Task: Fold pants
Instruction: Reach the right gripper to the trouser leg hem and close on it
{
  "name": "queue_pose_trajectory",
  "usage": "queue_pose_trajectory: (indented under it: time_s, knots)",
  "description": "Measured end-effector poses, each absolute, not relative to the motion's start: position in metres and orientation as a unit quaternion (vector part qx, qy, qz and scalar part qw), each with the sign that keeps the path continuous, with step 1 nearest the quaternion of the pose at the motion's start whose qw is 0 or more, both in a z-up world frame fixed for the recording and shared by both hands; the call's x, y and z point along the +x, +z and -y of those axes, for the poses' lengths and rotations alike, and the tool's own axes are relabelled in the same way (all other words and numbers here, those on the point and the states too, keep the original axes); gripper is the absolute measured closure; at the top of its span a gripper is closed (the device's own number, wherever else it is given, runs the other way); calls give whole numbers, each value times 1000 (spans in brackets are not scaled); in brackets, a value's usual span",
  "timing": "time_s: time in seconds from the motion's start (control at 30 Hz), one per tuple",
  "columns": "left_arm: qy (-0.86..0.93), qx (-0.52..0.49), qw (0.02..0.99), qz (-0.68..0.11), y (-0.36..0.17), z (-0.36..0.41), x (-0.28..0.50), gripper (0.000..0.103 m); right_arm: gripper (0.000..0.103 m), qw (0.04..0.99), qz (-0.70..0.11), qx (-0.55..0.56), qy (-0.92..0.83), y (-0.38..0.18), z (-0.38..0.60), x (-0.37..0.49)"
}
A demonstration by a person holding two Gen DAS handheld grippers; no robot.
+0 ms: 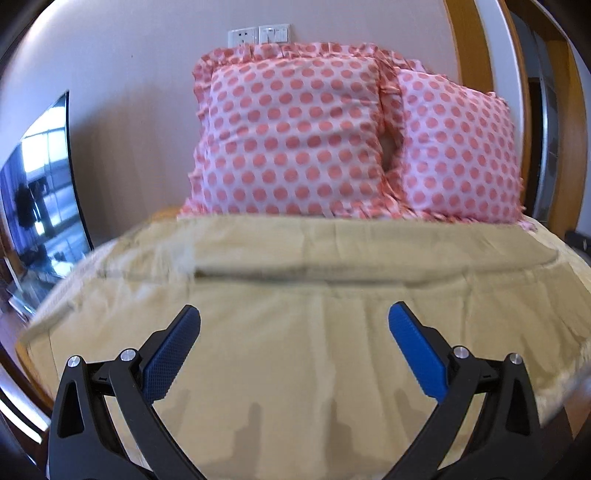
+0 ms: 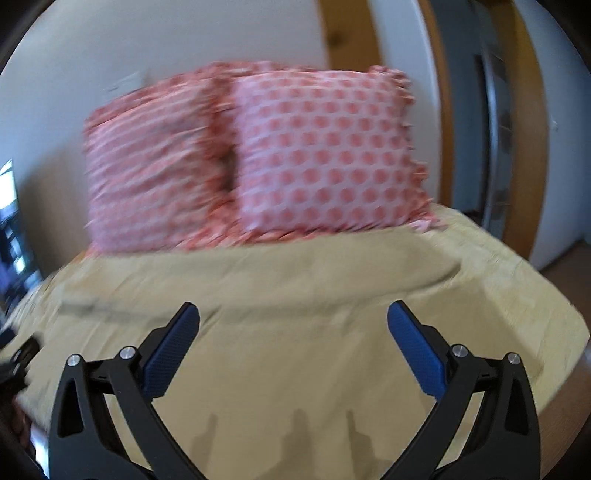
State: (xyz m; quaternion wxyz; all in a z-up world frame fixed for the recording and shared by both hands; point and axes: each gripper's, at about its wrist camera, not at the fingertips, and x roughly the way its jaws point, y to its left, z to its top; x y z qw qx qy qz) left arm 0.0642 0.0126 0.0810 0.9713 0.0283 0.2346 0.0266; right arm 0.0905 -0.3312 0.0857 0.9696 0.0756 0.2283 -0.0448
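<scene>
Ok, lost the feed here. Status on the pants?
Left gripper open, right gripper open, both empty. Tan pants spread flat below them. Polka-dot pillows behind, nothing blocking.

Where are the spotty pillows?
The two spotty pillows stand side by side at the far end of the bed, against the wall, just beyond the tan pants spread out in both views.

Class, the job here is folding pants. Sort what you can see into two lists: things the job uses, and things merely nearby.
Part of the job:
tan pants spread on the bed
left gripper, open
right gripper, open

Just nearby:
two polka-dot pillows
wall sockets
television
</scene>
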Motion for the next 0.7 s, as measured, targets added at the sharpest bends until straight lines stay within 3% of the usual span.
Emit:
queue_pose_trajectory:
  time_s: [0.1,0.23,0.4,0.7]
  knots:
    - [48,26,968,-244,89,-17,100,1,2,956,-257,105,-91,94,369,159]
    - [51,-10,961,-270,87,-34,135,1,35,924,-318,144,-156,83,414,258]
    - [45,-42,954,-295,70,-45,155,1,53,879,-381,172,-227,49,452,353]
    - [-2,-41,955,-295,61,-42,159,1,56,831,-430,138,-324,4,471,414]
